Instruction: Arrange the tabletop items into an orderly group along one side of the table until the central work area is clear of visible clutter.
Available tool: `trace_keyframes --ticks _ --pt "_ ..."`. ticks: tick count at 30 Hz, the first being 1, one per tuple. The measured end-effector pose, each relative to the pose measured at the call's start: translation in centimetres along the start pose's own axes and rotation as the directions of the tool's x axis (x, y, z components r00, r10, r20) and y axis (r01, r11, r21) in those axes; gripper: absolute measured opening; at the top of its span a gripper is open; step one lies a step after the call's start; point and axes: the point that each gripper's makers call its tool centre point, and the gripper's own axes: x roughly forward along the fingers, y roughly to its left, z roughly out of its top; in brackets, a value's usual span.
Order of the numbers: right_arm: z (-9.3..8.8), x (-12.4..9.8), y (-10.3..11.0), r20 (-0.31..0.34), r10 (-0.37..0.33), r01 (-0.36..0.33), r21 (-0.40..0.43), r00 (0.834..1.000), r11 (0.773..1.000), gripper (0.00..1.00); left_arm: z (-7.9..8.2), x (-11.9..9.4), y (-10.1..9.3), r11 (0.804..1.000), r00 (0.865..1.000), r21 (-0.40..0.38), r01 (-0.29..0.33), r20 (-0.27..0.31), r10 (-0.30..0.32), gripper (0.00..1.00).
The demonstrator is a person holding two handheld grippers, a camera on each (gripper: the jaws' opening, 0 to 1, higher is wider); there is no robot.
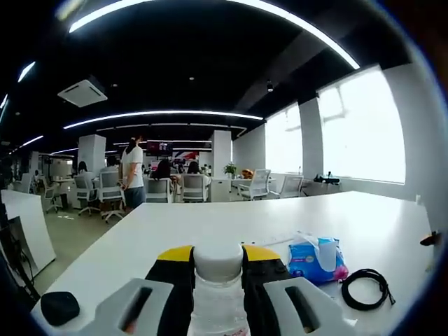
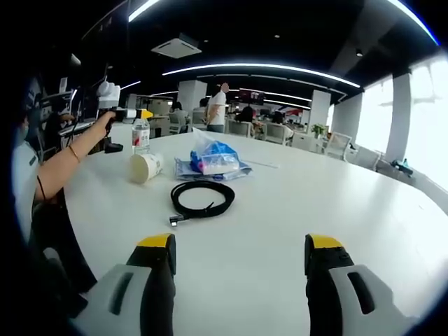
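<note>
**Bottle clamped on the left, right jaws spread over bare table**

Closest to my left camera, in the left gripper view, a clear water bottle (image 1: 218, 294) with a white cap stands upright between the yellow-tipped jaws of the left gripper (image 1: 218, 269), which I read as clenched on it, both jaws pressed against its sides. Its lower body is cut off by the bottom of the view, so I cannot tell whether it rests on the white table (image 1: 231, 220) or is lifted. A blue and pink tissue pack (image 1: 318, 257) lies just right of the jaws, and a coiled black cable (image 1: 365, 287) lies beyond it, near the edge. At lower left a small dark object (image 1: 59, 306) sits partly cropped; possibly a pouch, hard to say.

From the right gripper view, the right gripper (image 2: 239, 255) has its jaws released and wide apart, nothing between them, with bare table (image 2: 336, 203) ahead. Past them the cable (image 2: 201, 198) lies in a loop, one plug end pointing toward me. Behind it sits the tissue pack (image 2: 212, 159) on a flat crinkled wrapper. Left of that, a paper cup (image 2: 145, 167) lies on its side, mouth toward me. Farther back the bottle (image 2: 141, 134) is upright in the other gripper (image 2: 143, 114), held out by a person's hand (image 2: 106, 120); the forearm runs off the left edge.
</note>
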Motion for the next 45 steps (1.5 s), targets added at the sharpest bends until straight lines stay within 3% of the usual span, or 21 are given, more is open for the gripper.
trace_keyframes --ticks 8,13,20,28,38,40,45 --pt "0.5 0.3 0.6 -0.003 0.005 -0.005 -0.019 1.0 1.0 0.73 0.0 0.5 1.5 1.0 1.0 0.02 -0.003 -0.006 0.003 0.23" --pt "0.6 0.5 0.6 -0.004 -0.001 0.001 -0.024 1.0 1.0 0.73 0.0 0.5 1.8 0.999 1.0 0.028 0.029 -0.01 -0.028 0.23" --pt "0.7 0.7 1.4 -0.002 0.021 -0.021 -0.05 1.0 0.999 0.74 0.0 0.4 1.7 0.999 0.998 0.026 0.047 0.036 -0.047 0.24" --pt "0.4 0.6 1.3 -0.006 0.016 -0.016 -0.044 1.0 0.999 0.73 0.0 0.4 1.6 0.999 0.998 0.047 0.014 0.068 -0.017 0.26" --pt "0.5 0.4 1.2 0.001 0.012 -0.012 -0.039 1.0 0.999 0.73 -0.6 0.8 2.4 0.995 0.998 0.098 -0.015 0.054 0.01 0.44" --pt "0.5 0.4 1.1 0.0 0.011 -0.011 -0.036 1.0 0.999 0.73 -1.1 0.8 2.4 0.998 0.999 0.068 0.009 0.039 -0.012 0.45" --pt "0.1 0.5 1.5 -0.007 0.028 -0.028 -0.031 1.0 0.999 0.73 -1.3 0.3 2.8 0.998 0.998 0.061 -0.002 0.061 -0.002 0.52"
